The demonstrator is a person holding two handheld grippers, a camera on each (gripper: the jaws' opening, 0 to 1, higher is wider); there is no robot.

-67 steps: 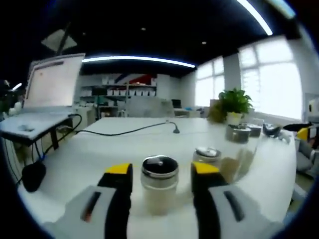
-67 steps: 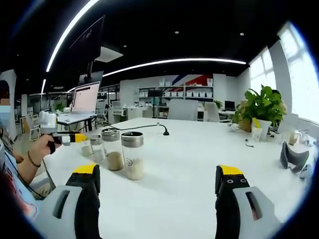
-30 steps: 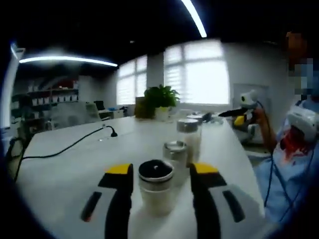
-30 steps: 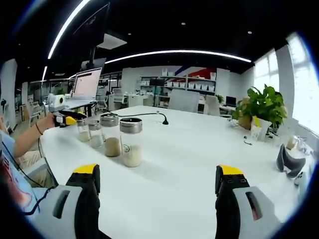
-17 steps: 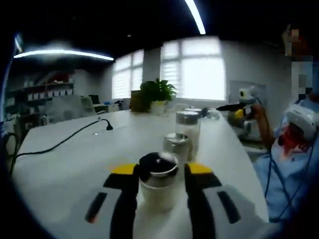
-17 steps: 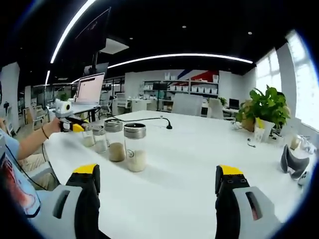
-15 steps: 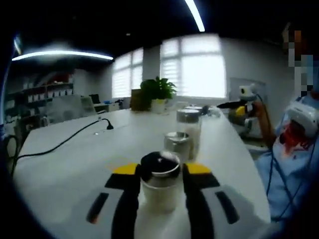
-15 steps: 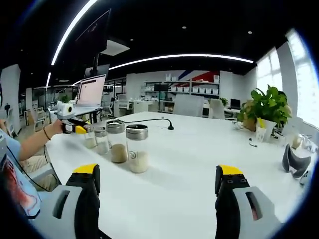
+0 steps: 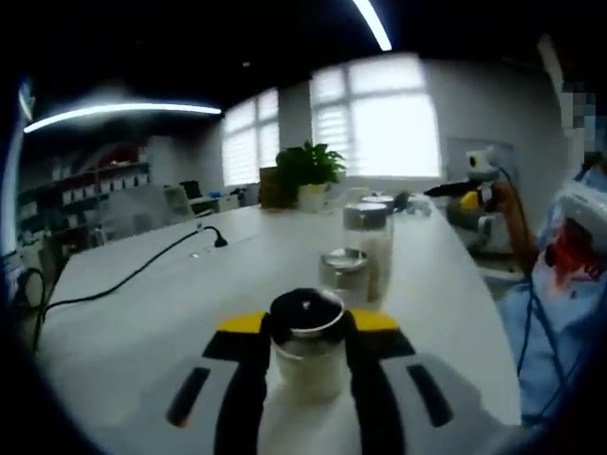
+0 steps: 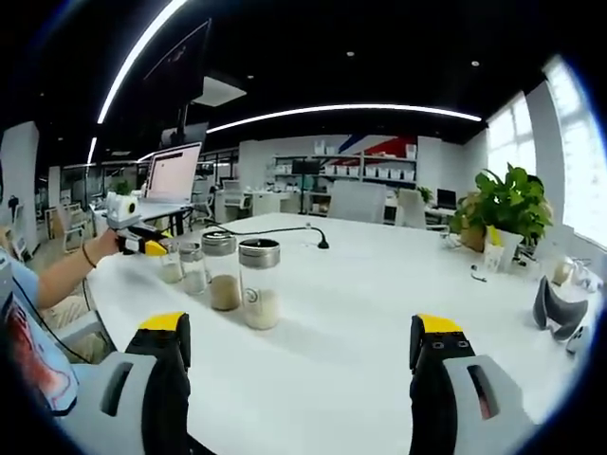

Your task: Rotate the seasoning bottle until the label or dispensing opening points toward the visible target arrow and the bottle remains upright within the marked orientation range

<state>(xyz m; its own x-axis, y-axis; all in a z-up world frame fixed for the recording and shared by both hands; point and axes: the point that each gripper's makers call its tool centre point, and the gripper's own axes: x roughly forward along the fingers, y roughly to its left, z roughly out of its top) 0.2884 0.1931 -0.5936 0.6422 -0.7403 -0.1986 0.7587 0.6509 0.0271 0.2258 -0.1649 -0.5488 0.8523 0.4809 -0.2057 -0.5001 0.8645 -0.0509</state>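
A small glass seasoning bottle [image 9: 306, 346] with a metal lid and pale powder stands upright on the white table [image 9: 152, 322]. My left gripper [image 9: 308, 322] is shut on it, the yellow-tipped jaws pressing its two sides. Two taller bottles [image 9: 346, 275] [image 9: 368, 239] stand in a row just beyond it. In the right gripper view the same row shows from the side, with the tallest bottle [image 10: 258, 282] nearest and the held bottle [image 10: 171, 267] farthest, at the left gripper [image 10: 142, 245] in a person's hand. My right gripper [image 10: 302, 353] is open and holds nothing, well short of the row.
A potted plant [image 10: 498, 204] stands at the table's far right and a dark curved object [image 10: 550, 303] lies near the right edge. A black cable [image 10: 285, 229] runs across the back of the table. A laptop [image 10: 171, 171] sits on a stand behind the left gripper.
The left jaws have closed in from a gap on each side onto the small bottle. Before that the left view swung round the bottle. The right gripper has hardly moved.
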